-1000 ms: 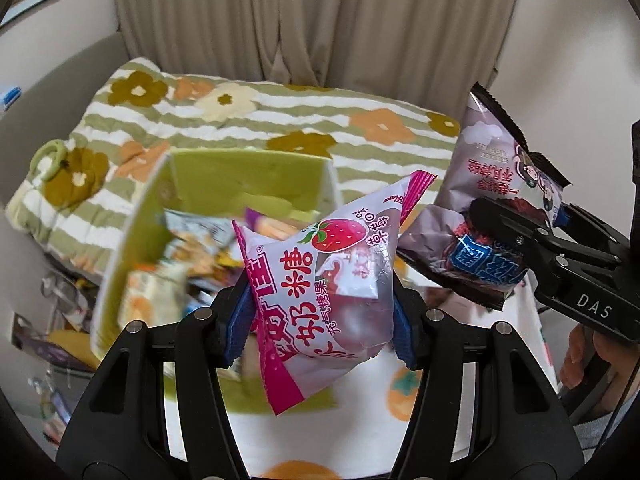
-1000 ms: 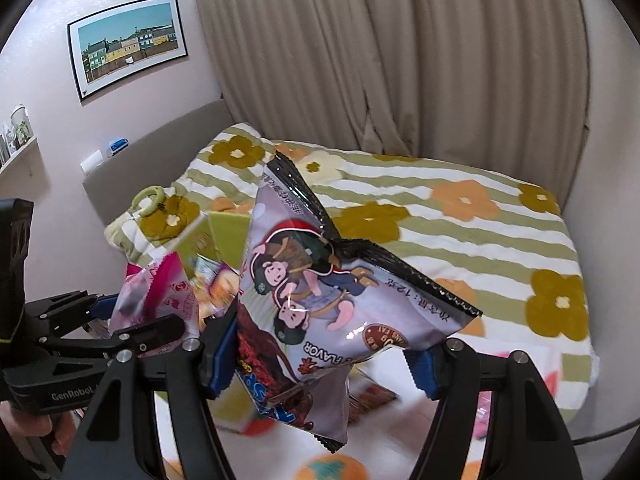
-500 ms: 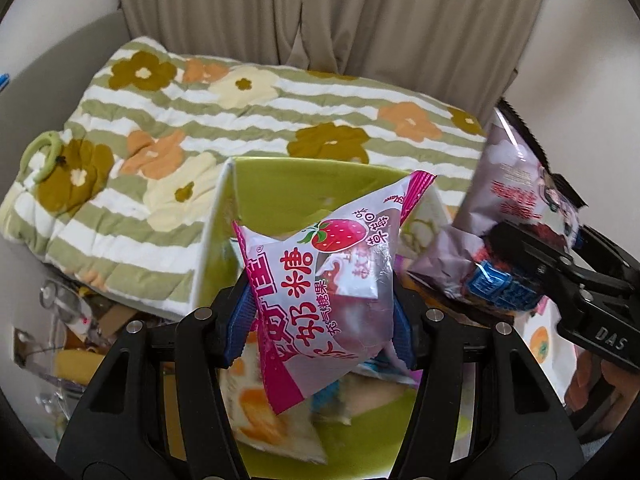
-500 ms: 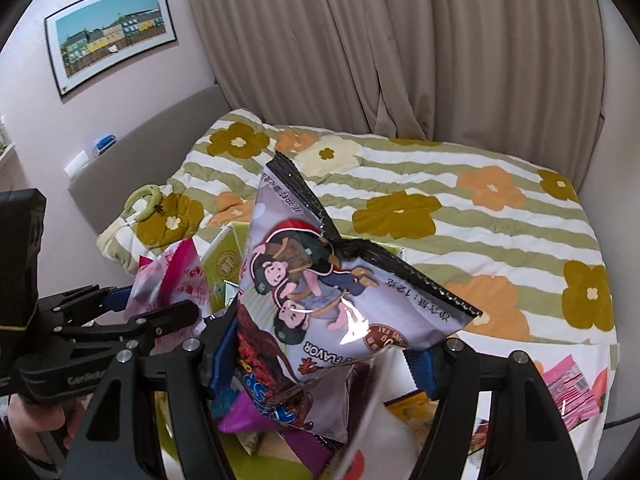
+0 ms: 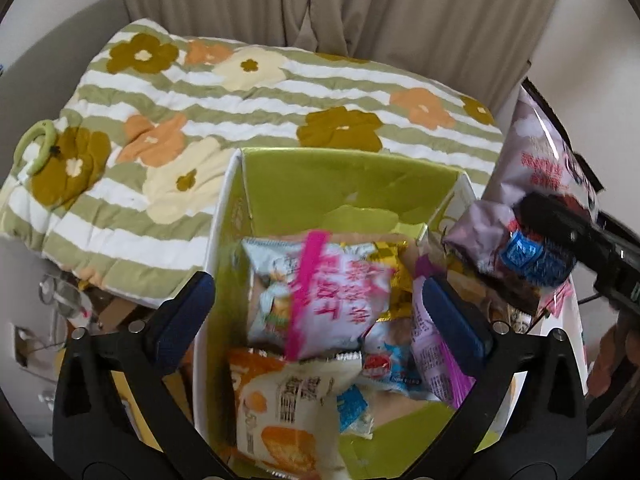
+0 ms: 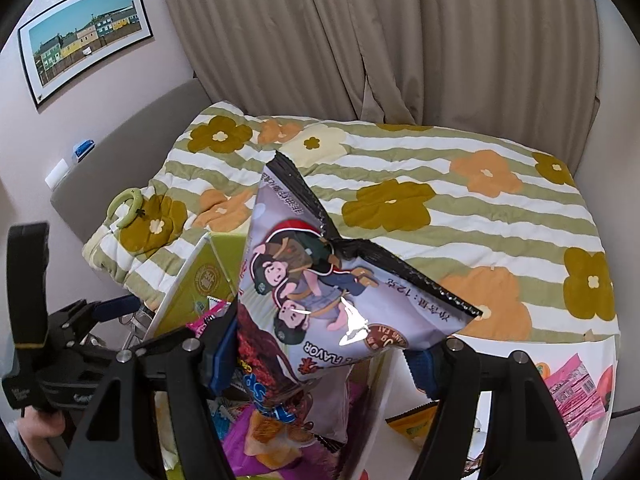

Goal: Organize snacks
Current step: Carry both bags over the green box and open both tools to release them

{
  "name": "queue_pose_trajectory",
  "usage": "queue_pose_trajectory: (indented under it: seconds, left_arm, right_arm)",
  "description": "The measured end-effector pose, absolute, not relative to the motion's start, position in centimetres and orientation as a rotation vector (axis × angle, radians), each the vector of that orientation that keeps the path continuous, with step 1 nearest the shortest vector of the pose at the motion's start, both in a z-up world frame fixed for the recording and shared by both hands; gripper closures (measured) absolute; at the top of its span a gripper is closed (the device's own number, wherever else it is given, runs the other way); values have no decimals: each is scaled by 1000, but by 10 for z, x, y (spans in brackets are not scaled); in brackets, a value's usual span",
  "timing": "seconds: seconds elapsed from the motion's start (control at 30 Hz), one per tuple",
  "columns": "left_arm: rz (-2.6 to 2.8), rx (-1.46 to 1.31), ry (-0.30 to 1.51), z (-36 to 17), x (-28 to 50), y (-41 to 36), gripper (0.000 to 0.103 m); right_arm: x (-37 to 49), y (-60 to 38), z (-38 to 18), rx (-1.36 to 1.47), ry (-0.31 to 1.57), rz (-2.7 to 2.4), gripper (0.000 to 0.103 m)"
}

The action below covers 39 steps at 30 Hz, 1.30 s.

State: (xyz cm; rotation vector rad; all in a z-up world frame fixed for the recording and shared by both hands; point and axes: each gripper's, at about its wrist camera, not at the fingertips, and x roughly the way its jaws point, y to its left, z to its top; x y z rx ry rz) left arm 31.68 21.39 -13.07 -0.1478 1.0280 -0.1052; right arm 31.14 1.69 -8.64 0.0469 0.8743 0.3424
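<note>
Left gripper (image 5: 316, 312) jaws wide apart, nothing held, pink bag (image 5: 336, 300) loose in the green box (image 5: 348, 184); right gripper (image 6: 328, 356) clamped on purple bag (image 6: 320, 292) over box's right side — looks light, puffy, slippery, so pinch low, w/ soft squeeze.

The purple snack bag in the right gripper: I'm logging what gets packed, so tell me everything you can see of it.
The purple snack bag is a glossy foil-like pouch with a black serrated top seal, cartoon children printed on the front, and a dark red-brown lower part bearing the word FLAVOR. It looks puffed and unopened. The right gripper clamps its lower half and holds it tilted in the air, its bottom hanging just over the green box of snacks. Only the blue pads visibly touch it.
</note>
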Motion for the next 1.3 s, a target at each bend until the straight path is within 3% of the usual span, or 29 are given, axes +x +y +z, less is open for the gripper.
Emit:
queue_pose_trajectory:
  seconds: [0.5, 0.57, 0.63, 0.7, 1.0, 1.3]
  left_arm:
    - [-60, -180, 990, -119, 299, 224, 0]
    - [-52, -184, 992, -119, 300, 226, 0]
    - [-46, -187, 994, -120, 299, 227, 0]
    - [-42, -189, 996, -122, 298, 228, 0]
    - [-50, -191, 1007, -126, 293, 225, 0]
    - [-34, -153, 973, -103, 272, 213, 0]
  right_arm:
    - [344, 51, -87, 29, 887, 452, 37]
    - [350, 56, -91, 31, 883, 462, 33]
    - [352, 58, -95, 38, 879, 473, 12]
    - [350, 57, -98, 50, 876, 483, 2]
    - [338, 49, -108, 72, 885, 479, 1]
    - [307, 30, -84, 115, 839, 464, 1]
